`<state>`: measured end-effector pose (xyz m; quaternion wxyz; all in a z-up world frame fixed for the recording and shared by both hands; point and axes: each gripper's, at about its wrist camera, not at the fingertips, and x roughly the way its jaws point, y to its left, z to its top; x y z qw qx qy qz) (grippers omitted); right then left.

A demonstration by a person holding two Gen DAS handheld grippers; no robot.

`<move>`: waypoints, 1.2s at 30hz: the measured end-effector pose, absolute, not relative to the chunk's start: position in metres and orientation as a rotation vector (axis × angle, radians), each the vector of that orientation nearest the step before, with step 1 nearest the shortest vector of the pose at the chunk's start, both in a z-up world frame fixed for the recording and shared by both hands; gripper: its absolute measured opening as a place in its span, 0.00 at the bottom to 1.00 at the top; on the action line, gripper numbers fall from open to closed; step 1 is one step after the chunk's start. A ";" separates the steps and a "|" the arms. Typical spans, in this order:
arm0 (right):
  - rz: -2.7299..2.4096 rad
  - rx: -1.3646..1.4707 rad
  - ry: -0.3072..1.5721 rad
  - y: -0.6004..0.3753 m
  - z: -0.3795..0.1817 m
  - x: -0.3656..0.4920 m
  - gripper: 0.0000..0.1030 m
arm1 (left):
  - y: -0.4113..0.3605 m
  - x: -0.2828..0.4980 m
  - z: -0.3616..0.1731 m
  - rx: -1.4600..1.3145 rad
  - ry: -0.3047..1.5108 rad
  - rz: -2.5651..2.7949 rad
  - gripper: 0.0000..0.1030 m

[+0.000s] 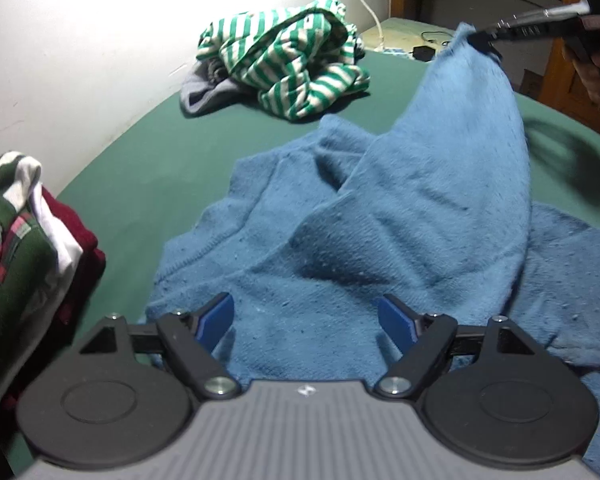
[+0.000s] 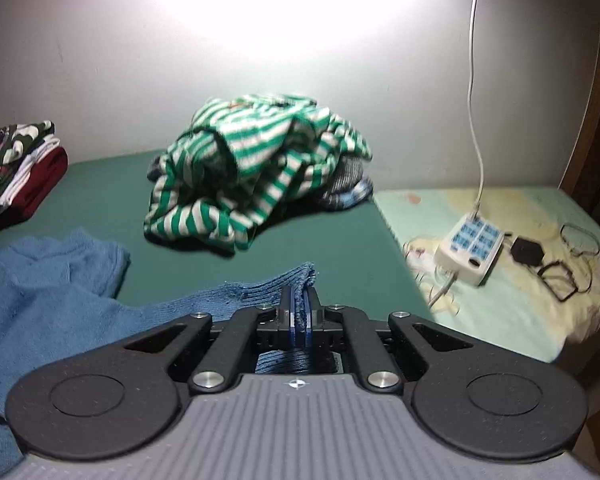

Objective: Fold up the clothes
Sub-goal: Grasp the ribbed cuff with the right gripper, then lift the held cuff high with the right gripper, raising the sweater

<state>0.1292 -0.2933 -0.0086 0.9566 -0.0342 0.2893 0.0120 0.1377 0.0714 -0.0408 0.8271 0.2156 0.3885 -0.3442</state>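
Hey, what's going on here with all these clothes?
A person is folding laundry on a green surface with two handheld grippers. The right gripper is shut on a cuff of the blue sweater and holds that sleeve lifted. The left gripper hovers open over the sweater's body. A folded stack sits to the left; a striped garment waits unfolded.

Your two handheld grippers

Left gripper (image 1: 306, 316) and right gripper (image 2: 299, 318): ribbed grey bodies, black linkages, silver screws, blue pads.
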 end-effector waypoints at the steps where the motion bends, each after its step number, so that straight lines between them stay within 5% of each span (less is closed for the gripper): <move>1: 0.018 -0.079 0.566 -0.294 0.001 0.129 0.04 | 0.072 0.137 -0.039 0.458 0.826 -0.742 0.79; 9: -0.032 -0.108 0.468 -0.295 0.044 0.116 0.04 | 0.077 0.146 -0.054 0.467 0.867 -0.734 0.82; 20: -0.100 -0.076 0.516 -0.298 0.024 0.092 0.04 | 0.071 0.165 -0.062 0.442 0.881 -0.758 0.83; 26: -0.130 -0.062 0.520 -0.299 0.022 0.078 0.04 | 0.061 0.172 -0.072 0.409 0.881 -0.764 0.97; 28: -0.135 -0.065 0.530 -0.299 0.019 0.076 0.04 | 0.059 0.169 -0.070 0.416 0.868 -0.761 0.92; 30: -0.121 -0.054 0.516 -0.297 0.022 0.076 0.04 | 0.063 0.164 -0.061 0.403 0.851 -0.764 0.76; 36: -0.063 -0.005 0.457 -0.293 0.037 0.074 0.04 | 0.071 0.158 -0.053 0.389 0.853 -0.782 0.62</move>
